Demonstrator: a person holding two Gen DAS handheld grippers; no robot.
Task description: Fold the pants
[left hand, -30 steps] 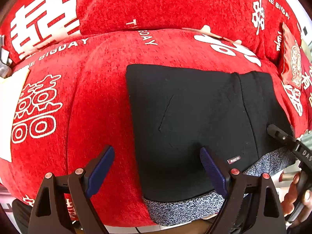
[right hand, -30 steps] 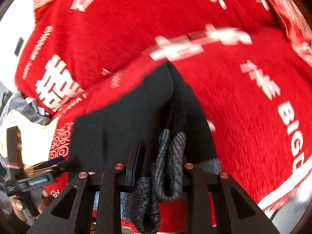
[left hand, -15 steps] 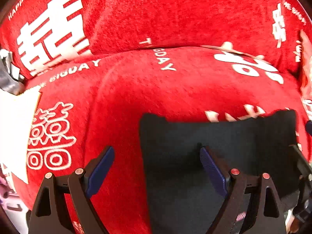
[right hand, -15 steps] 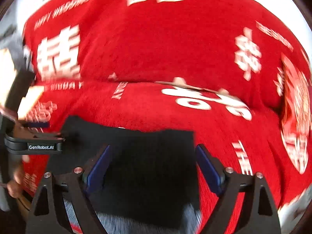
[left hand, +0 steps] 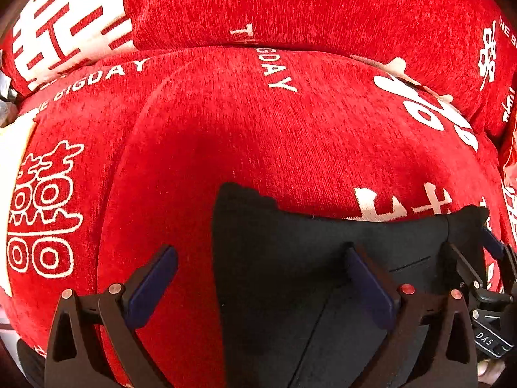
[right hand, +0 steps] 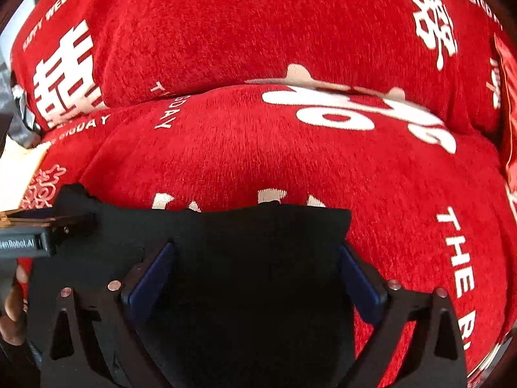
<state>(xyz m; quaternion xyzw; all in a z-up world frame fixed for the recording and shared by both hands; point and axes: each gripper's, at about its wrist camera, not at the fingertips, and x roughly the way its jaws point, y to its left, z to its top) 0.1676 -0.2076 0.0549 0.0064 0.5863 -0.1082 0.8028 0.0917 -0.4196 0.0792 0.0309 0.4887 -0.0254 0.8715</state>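
Note:
The black pants (left hand: 290,258) lie folded in a compact rectangle on the red sofa seat; they also fill the lower middle of the right wrist view (right hand: 252,258). My left gripper (left hand: 261,287) is open, its fingers straddling the pants' left edge, right finger over the black cloth. My right gripper (right hand: 255,274) is open over the pants, holding nothing. The right gripper shows at the right edge of the left wrist view (left hand: 484,274), and the left gripper at the left of the right wrist view (right hand: 48,229).
A red sofa cover (left hand: 258,123) with white characters and "THE BIGDAY" lettering covers the seat and the back cushion (right hand: 258,26). A white and grey object (right hand: 16,123) lies at the far left.
The right gripper has let go of the grey patterned fabric and opened. Both grippers have dropped low over the pants, and the grey lining no longer shows.

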